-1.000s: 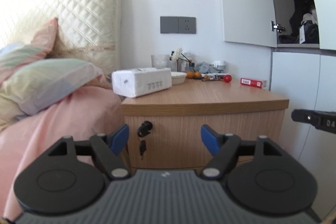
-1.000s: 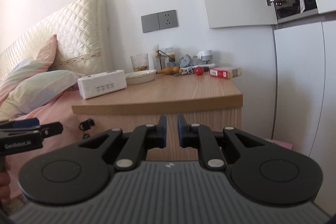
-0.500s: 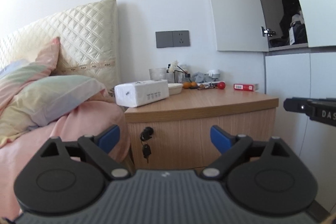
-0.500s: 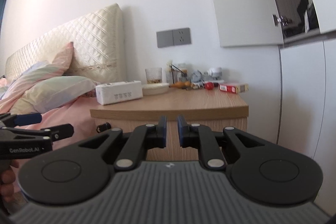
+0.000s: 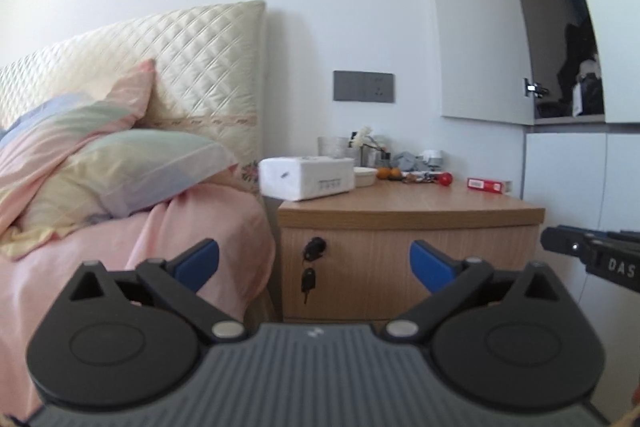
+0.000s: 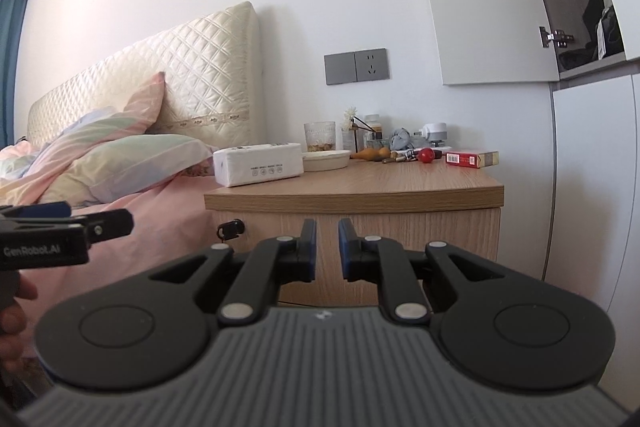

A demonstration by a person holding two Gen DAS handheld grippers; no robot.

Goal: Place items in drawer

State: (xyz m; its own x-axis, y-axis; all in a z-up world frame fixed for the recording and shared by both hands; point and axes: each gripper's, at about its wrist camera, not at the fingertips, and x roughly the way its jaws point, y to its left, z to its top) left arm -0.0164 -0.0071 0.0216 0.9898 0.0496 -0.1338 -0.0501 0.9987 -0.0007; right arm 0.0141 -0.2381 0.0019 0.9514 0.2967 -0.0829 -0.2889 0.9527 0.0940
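Observation:
A wooden nightstand (image 5: 400,205) stands beside the bed. Its drawer front (image 5: 400,259) is closed, with a key (image 5: 314,251) hanging in the lock at its left. On top lie a white tissue pack (image 5: 306,177), a shallow bowl (image 5: 365,175), a red ball (image 5: 445,179) and a red box (image 5: 489,184). My left gripper (image 5: 314,259) faces the drawer front from a distance. Its jaws are opening wide, with nothing between them. My right gripper (image 6: 327,243) is shut and empty, and points at the drawer front (image 6: 420,231).
A bed with pink cover (image 5: 180,227) and pillows (image 5: 132,167) fills the left side. White cupboard doors (image 5: 568,179) stand right of the nightstand, with an open cupboard above. A glass (image 6: 319,135), small bottles and orange fruit crowd the back of the nightstand top.
The left gripper's jaws have spread wider. Both grippers have drawn back a little from the nightstand, so more of the bed shows. The right gripper stays shut.

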